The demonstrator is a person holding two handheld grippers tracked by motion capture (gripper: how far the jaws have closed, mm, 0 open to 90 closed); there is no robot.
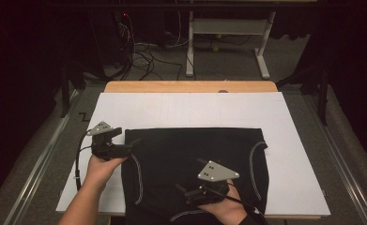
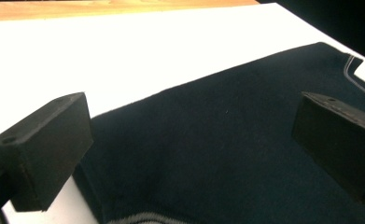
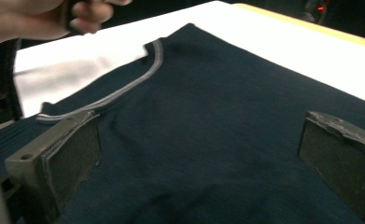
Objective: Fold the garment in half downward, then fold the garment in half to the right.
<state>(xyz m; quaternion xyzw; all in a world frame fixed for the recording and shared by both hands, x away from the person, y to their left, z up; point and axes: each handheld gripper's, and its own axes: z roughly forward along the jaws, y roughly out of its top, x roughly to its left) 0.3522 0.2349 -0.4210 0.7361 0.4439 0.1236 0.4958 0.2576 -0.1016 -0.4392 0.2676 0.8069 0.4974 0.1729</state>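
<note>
White sheeting (image 1: 181,110) covers the wooden table (image 1: 190,86) under a dark garment (image 1: 195,154); both grippers gape, empty.

The garment (image 1: 195,159) is dark navy, almost black, with thin pale grey piping (image 1: 252,164) along its curved seams. Beneath the garment lies a plain white sheet (image 1: 181,108); beyond the sheet's far edge shows light wooden tabletop (image 1: 172,86). Both grippers' jaws are black.
</note>
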